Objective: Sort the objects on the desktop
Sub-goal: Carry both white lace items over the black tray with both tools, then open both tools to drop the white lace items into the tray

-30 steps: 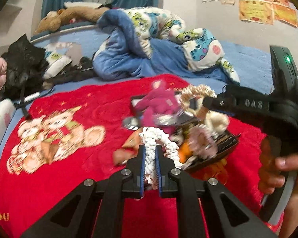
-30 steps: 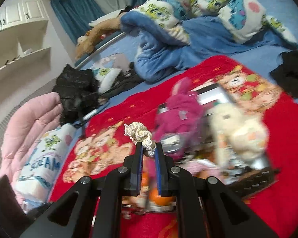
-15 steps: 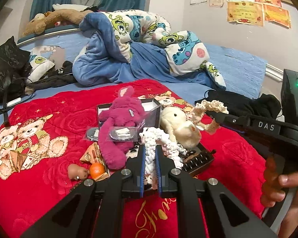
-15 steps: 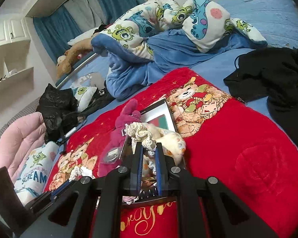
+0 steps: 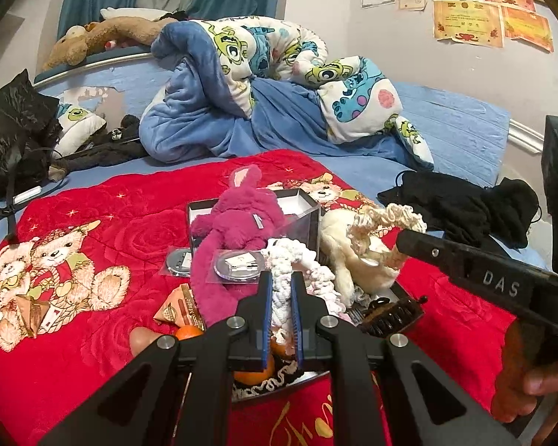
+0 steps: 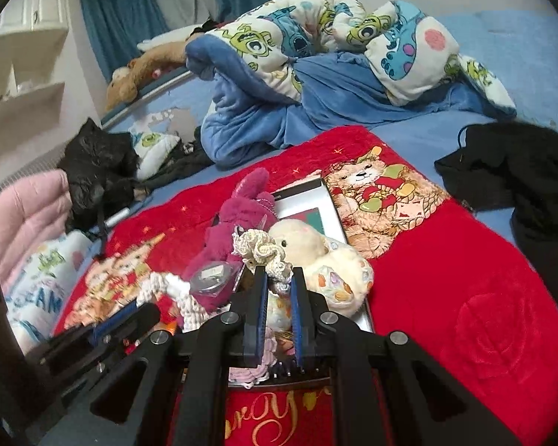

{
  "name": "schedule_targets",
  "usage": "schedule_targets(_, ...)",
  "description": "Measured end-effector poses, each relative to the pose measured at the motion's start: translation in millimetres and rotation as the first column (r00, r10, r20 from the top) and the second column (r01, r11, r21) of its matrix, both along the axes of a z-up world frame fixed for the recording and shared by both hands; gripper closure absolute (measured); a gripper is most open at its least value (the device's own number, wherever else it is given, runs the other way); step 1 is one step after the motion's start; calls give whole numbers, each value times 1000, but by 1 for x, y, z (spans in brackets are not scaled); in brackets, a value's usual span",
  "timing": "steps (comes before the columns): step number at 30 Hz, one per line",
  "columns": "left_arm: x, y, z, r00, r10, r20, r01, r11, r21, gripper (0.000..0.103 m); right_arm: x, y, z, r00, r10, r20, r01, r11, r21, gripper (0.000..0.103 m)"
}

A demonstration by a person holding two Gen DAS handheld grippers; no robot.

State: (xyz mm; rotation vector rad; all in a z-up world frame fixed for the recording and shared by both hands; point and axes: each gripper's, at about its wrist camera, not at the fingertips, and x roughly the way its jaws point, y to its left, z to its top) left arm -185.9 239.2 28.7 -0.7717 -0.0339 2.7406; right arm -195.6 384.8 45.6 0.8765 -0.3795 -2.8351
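My left gripper (image 5: 281, 278) is shut on a white crocheted scrunchie (image 5: 292, 260), held just above a pile of things on the red blanket (image 5: 93, 200). To its right, my right gripper (image 5: 403, 238) is shut on a cream scrunchie (image 5: 385, 219). The right wrist view shows the same: right gripper (image 6: 279, 273) clamping the cream scrunchie (image 6: 262, 249), left gripper (image 6: 145, 310) low at the left with the white scrunchie (image 6: 178, 290). Under both lie a magenta plush rabbit (image 5: 241, 215) and a cream plush toy (image 6: 327, 260).
The pile also holds a clear box (image 5: 305, 208), round badges (image 5: 240, 265), oranges (image 5: 188, 332), a dark comb (image 5: 390, 316) and a pink scrunchie (image 6: 256, 368). Black clothing (image 6: 520, 171) lies right of the blanket, a rumpled blue quilt (image 5: 264, 85) behind it. A hand (image 5: 528, 383) grips the right handle.
Both grippers have moved sideways over the pile, each still clamped on its scrunchie. The black clothing at the right has come into view.
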Motion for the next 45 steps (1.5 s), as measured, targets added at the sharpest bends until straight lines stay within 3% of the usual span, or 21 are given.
schedule_targets(8, -15, 1, -21, 999, -13, 39, 13, 1000, -4, 93, -7, -2, -10, 999, -9, 35, 7, 997, 75, 91)
schedule_targets(21, -37, -2, -57, 995, -5, 103, 5, 1000, -5, 93, -27, 1, -42, 988, -7, 154, -2, 998, 61, 91)
schedule_targets(31, -34, -2, -57, 997, 3, 74, -2, 1000, -7, 93, -31, -1, -51, 983, -11, 184, -6, 996, 89, 91)
schedule_targets(34, -30, -1, -54, 999, 25, 46, -23, 999, -34, 91, -31, -3, -50, 984, -9, 179, -10, 994, 107, 87)
schedule_targets(37, -29, 0, -52, 998, 43, 34, -40, 996, -76, 79, -29, -6, -45, 987, -23, 158, 1, 990, 140, 85)
schedule_targets(38, -29, -1, -51, 998, 41, 45, -38, 997, -69, 65, -28, -6, -44, 987, -27, 156, 5, 990, 141, 83)
schedule_targets(39, -30, -2, -51, 998, 42, 50, -39, 997, -63, 54, -28, -7, -44, 988, -26, 152, 4, 990, 142, 78)
schedule_targets(40, -29, -4, -50, 998, 46, 50, -43, 997, -58, 33, -27, -8, -43, 989, -23, 149, 1, 990, 142, 74)
schedule_targets(41, -27, -6, -48, 998, 48, 37, -46, 998, -49, 23, -27, -8, -42, 989, -19, 148, -2, 990, 142, 65)
schedule_targets(43, -25, -8, -47, 999, 37, 31, -35, 998, -50, 13, -25, -9, -39, 990, -29, 140, 9, 990, 137, 53)
schedule_targets(44, -25, -8, -46, 999, 32, 36, -30, 998, -57, 0, -24, -8, -37, 990, -39, 133, 21, 991, 130, 48)
schedule_targets(45, -24, -10, -45, 999, 31, 36, -29, 997, -66, 0, -23, -7, -34, 991, -44, 126, 29, 992, 121, 39)
